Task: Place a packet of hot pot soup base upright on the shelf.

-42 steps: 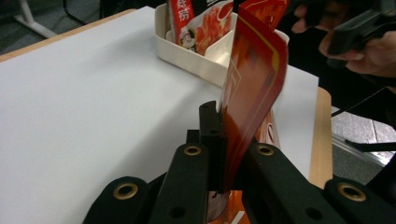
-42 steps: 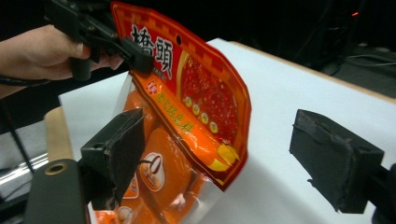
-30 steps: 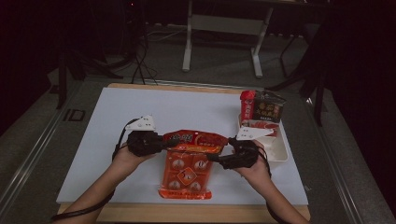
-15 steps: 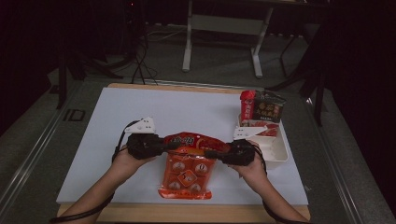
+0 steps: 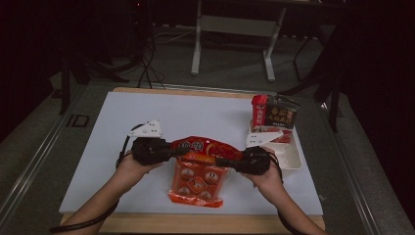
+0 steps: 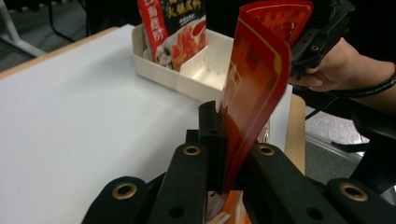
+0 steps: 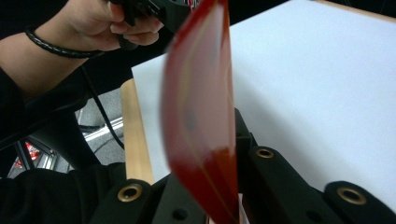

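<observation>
White tray (image 5: 293, 155) holding upright packets (image 5: 275, 115), right side.

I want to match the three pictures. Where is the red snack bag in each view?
High view: the red snack bag hangs at lower centre, between the left gripper and the right gripper.
Left gripper view: its top edge runs from bottom centre up to the upper right.
Right gripper view: the edge stands in the centre, slightly blurred.
Shared landmark: the white table, also seen in both gripper views.

Two black handheld grippers, bare forearms

Left gripper (image 5: 182, 151) and right gripper (image 5: 221, 161): grey triangular plates, brass-ringed screw holes, black trailing cables.
</observation>
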`<state>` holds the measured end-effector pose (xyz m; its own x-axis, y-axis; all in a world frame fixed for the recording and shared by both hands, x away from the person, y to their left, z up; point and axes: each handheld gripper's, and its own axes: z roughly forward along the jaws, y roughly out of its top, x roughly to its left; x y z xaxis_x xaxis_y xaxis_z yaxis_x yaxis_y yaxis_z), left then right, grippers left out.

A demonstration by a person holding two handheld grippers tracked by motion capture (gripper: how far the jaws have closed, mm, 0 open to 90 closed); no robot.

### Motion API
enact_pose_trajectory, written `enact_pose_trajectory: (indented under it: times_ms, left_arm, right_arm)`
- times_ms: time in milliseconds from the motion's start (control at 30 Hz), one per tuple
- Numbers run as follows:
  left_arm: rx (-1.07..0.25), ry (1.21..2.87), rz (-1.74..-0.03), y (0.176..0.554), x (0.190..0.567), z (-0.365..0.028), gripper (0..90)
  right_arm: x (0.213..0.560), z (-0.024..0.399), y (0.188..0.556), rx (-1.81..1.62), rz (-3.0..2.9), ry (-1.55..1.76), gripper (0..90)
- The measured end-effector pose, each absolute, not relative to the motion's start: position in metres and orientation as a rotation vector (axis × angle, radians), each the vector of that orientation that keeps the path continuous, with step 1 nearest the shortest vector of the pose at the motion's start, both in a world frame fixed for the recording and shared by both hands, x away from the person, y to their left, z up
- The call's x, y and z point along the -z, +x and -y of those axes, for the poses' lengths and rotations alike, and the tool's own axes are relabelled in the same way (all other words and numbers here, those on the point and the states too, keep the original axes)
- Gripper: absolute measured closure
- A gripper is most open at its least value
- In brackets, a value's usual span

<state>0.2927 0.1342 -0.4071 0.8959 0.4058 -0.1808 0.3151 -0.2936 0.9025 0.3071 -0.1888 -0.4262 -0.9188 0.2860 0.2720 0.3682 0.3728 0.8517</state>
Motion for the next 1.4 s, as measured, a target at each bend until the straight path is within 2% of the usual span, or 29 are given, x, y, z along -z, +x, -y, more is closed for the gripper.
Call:
enact_pose_trajectory:
  times_ms: [233, 400, 633, 833, 1000, 1067, 1167, 1400]
  left_arm:
    - [-0.097, 1.852, -0.485, 0.288, 0.392, -0.135, 87.2]
    - [-0.12, 1.828, -0.477, 0.29, 0.393, -0.134, 77.3]
    - [-0.13, 1.759, -0.538, 0.291, 0.395, -0.139, 37.3]
    - [-0.142, 1.764, -0.592, 0.291, 0.403, -0.143, 14.0]
    - [-0.121, 1.752, -0.587, 0.292, 0.411, -0.144, 13.1]
    - [-0.136, 1.748, -0.582, 0.292, 0.416, -0.143, 4.9]
    - [-0.146, 1.769, -0.603, 0.291, 0.424, -0.141, 2.0]
    - [-0.158, 1.766, -0.644, 0.288, 0.442, -0.148, 2.0]
  right_arm:
    - [0.4, 0.195, 0.299, 1.686, 2.522, -0.588, 90.0]
    - [0.383, 0.194, 0.3, 1.661, 2.591, -0.537, 90.0]
    - [0.37, 0.196, 0.301, 1.669, 2.636, -0.521, 90.0]
    - [0.358, 0.207, 0.304, 1.738, 2.597, -0.559, 90.0]
    - [0.344, 0.217, 0.305, 1.786, 2.578, -0.568, 90.0]
    - [0.337, 0.22, 0.305, 1.804, 2.582, -0.568, 90.0]
    - [0.328, 0.227, 0.307, 1.828, 2.579, -0.585, 90.0]
    - [0.31, 0.247, 0.309, 1.895, 2.573, -0.621, 90.0]
